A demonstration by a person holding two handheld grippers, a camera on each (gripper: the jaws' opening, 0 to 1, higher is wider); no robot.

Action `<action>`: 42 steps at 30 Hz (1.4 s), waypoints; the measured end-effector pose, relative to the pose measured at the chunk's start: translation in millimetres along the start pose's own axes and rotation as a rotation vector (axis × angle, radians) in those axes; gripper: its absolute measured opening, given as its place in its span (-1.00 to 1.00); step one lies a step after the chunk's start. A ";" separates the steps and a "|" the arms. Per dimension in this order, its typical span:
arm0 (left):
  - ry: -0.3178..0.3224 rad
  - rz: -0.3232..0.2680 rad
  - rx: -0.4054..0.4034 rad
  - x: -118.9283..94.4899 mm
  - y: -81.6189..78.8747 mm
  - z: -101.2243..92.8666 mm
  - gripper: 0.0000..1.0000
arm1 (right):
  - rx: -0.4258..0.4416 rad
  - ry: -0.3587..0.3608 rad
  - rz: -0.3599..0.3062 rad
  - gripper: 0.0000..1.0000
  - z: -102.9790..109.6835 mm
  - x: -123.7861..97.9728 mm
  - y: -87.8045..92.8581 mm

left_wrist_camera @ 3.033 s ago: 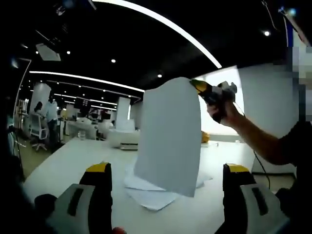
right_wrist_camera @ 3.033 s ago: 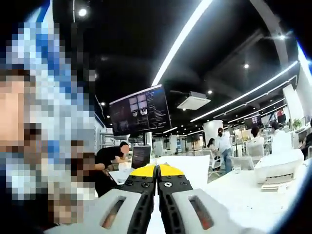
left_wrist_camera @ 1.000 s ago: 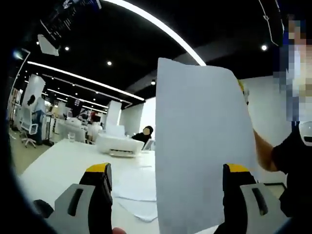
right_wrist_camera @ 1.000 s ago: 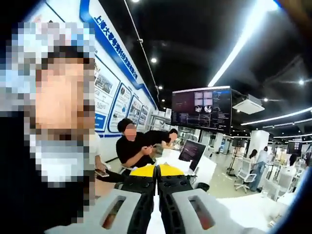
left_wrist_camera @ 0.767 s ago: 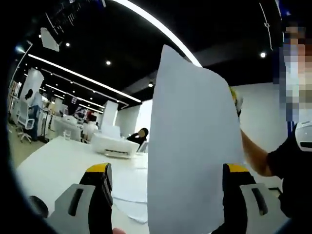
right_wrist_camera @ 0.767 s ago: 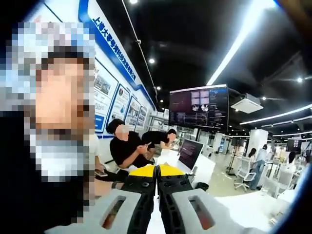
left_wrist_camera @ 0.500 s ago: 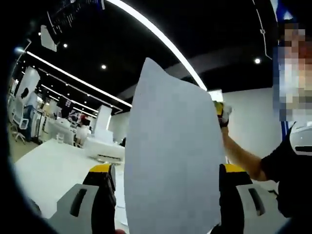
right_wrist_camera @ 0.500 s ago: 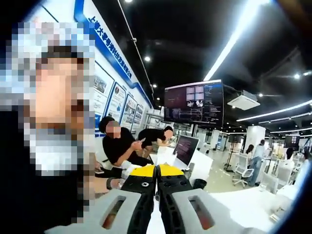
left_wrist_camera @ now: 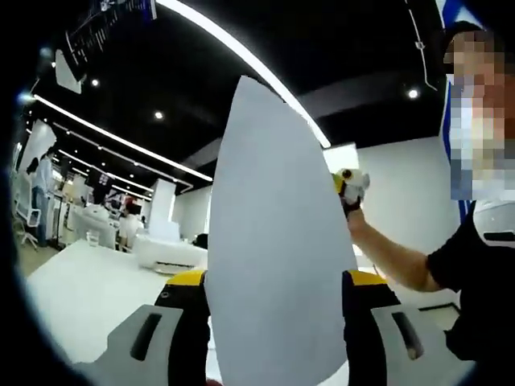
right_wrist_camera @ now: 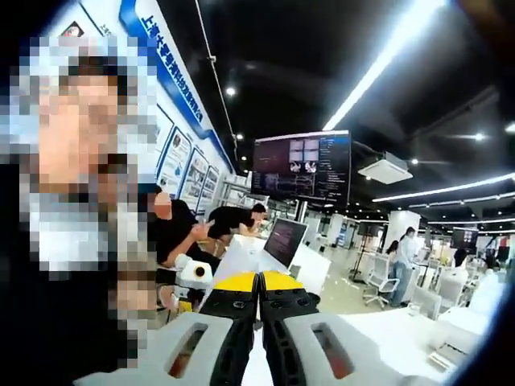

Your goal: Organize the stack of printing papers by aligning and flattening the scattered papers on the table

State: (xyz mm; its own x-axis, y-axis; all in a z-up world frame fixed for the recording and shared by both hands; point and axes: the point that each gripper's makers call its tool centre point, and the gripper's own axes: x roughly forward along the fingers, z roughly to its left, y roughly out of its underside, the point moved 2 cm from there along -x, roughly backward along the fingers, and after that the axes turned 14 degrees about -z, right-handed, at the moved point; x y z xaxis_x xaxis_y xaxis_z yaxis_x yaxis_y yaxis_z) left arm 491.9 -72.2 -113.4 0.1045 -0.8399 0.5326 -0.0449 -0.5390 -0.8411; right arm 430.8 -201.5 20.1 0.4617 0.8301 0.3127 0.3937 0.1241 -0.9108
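A white paper sheet [left_wrist_camera: 273, 257] hangs upright in the air in the left gripper view, bowed and close to the camera. My right gripper [left_wrist_camera: 348, 186], held in a person's hand, pinches the sheet's upper right edge. My left gripper [left_wrist_camera: 276, 280] is open, its yellow-tipped jaws standing on either side of the sheet's lower part, close to it. In the right gripper view my right gripper [right_wrist_camera: 259, 281] is shut, with a thin white sliver of the paper sheet [right_wrist_camera: 258, 371] between its jaws.
A white table [left_wrist_camera: 80, 297] stretches left and below, with a white printer [left_wrist_camera: 169, 253] at its far end. The person's arm [left_wrist_camera: 394, 261] reaches in from the right. The right gripper view has a hanging monitor [right_wrist_camera: 302, 169], seated people [right_wrist_camera: 233, 219] and another white table [right_wrist_camera: 386, 338].
The left gripper's jaws have narrowed around the sheet, which has come closer and turned more edge-on. The right gripper stays shut on it while its view swings.
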 end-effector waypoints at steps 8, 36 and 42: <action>0.017 0.000 0.016 1.9 -1.8 -0.3 0.10 | -0.047 0.148 0.043 -1.00 -27.8 -7.9 10.9; -0.028 -0.017 0.107 1.1 -16.5 21.9 -0.48 | 0.129 0.104 0.005 -1.00 -10.4 44.4 33.6; -0.037 -0.010 0.077 2.6 -15.9 23.8 -0.53 | 0.144 0.099 -0.004 -1.00 -9.5 49.6 33.3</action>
State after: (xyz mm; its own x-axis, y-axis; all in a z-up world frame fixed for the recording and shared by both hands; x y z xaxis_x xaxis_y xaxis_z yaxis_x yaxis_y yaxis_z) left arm 516.5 -64.2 -100.8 0.1414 -0.8309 0.5382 0.0329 -0.5394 -0.8414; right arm 474.4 -161.3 7.8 0.5389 0.7729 0.3351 0.2810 0.2100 -0.9364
